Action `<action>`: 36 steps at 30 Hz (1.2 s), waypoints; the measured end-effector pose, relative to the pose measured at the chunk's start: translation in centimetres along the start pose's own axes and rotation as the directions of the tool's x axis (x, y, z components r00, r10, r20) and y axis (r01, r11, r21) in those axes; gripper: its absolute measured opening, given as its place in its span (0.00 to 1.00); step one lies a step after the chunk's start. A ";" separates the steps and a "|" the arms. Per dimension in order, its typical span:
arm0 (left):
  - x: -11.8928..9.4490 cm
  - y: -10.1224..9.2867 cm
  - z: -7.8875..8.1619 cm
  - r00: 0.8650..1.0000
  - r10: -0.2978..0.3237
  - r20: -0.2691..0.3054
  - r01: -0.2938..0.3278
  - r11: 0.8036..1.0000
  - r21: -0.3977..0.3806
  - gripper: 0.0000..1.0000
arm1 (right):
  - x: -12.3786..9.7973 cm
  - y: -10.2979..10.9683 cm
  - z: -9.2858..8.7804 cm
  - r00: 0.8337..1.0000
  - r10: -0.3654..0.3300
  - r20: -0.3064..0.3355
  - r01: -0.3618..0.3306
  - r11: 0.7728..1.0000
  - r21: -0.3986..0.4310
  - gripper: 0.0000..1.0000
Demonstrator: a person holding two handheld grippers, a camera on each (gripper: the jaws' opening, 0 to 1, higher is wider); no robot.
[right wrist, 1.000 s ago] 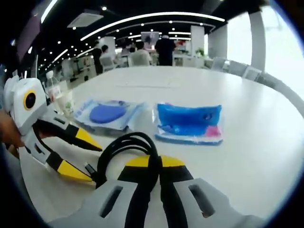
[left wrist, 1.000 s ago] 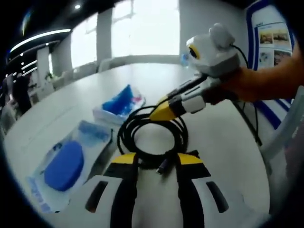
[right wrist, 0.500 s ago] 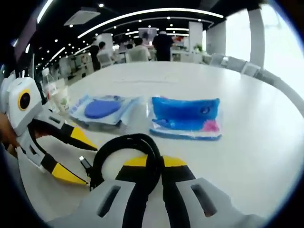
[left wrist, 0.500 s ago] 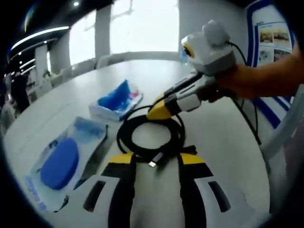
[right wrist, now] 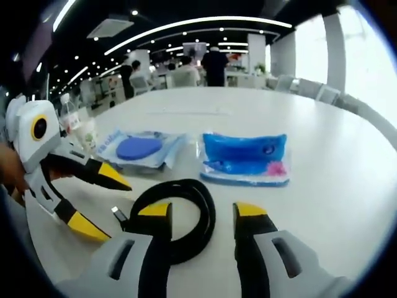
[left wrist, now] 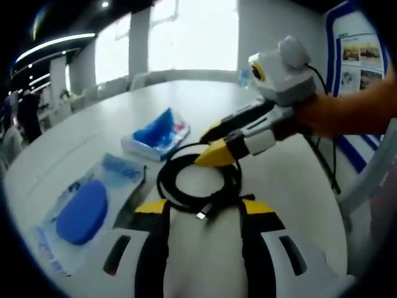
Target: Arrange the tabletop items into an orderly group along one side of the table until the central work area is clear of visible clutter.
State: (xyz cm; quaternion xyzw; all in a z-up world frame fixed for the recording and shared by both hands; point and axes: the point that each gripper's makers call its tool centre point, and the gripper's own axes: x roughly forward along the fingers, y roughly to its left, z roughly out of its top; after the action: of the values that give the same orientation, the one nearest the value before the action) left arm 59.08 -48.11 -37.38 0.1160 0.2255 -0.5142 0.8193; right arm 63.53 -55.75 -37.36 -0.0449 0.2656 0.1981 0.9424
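A black coiled cable [left wrist: 186, 186] lies on the white table [left wrist: 285, 180]. Its plug end points toward my left gripper [left wrist: 205, 208], which stands open just short of the coil. My right gripper [left wrist: 214, 144] comes in from the right over the coil's far side, jaws apart. In the right gripper view the cable [right wrist: 177, 185] rests on the table, and my right gripper [right wrist: 203, 211] is open with one side of the coil between its jaws. My left gripper [right wrist: 100, 202] stands open at the left, beside the coil.
A blue gel pack [right wrist: 245, 158] [left wrist: 162, 129] and a blue round pad in a clear bag [right wrist: 139, 149] [left wrist: 82, 212] lie beyond the cable. A bottle [right wrist: 68, 115] and a cup [right wrist: 87, 133] stand at the table's edge. Chairs and people are in the background.
My right gripper was shut on the cable and has opened, leaving the coil lying on the table. The left gripper has stayed open near the coil.
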 end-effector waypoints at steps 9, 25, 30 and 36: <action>-0.6 -0.1 0.2 1.000 -0.008 0.001 0.008 0.999 -0.034 0.56 | -1.0 0.1 0.7 0.999 0.011 0.046 -0.011 1.000 -0.002 0.61; -3.8 -1.9 1.2 0.998 -0.052 0.045 0.055 0.996 -0.069 0.83 | -3.4 2.9 2.8 0.989 0.080 0.127 -0.081 0.997 -0.002 1.00; -5.1 -2.8 2.1 0.994 -0.065 0.085 0.070 0.995 -0.064 0.91 | -4.6 3.9 3.5 0.986 0.095 0.134 -0.094 0.995 -0.015 1.00; -7.8 -3.8 3.2 0.991 -0.068 0.112 0.073 0.997 -0.040 0.98 | -6.1 5.4 4.5 0.982 0.109 0.156 -0.105 0.994 -0.033 1.00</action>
State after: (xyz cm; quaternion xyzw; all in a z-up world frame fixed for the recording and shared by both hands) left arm 53.63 -45.01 -30.65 0.0610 0.1949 -0.5433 0.8143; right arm 58.79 -52.09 -30.29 -0.0262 0.1898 0.2546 0.9479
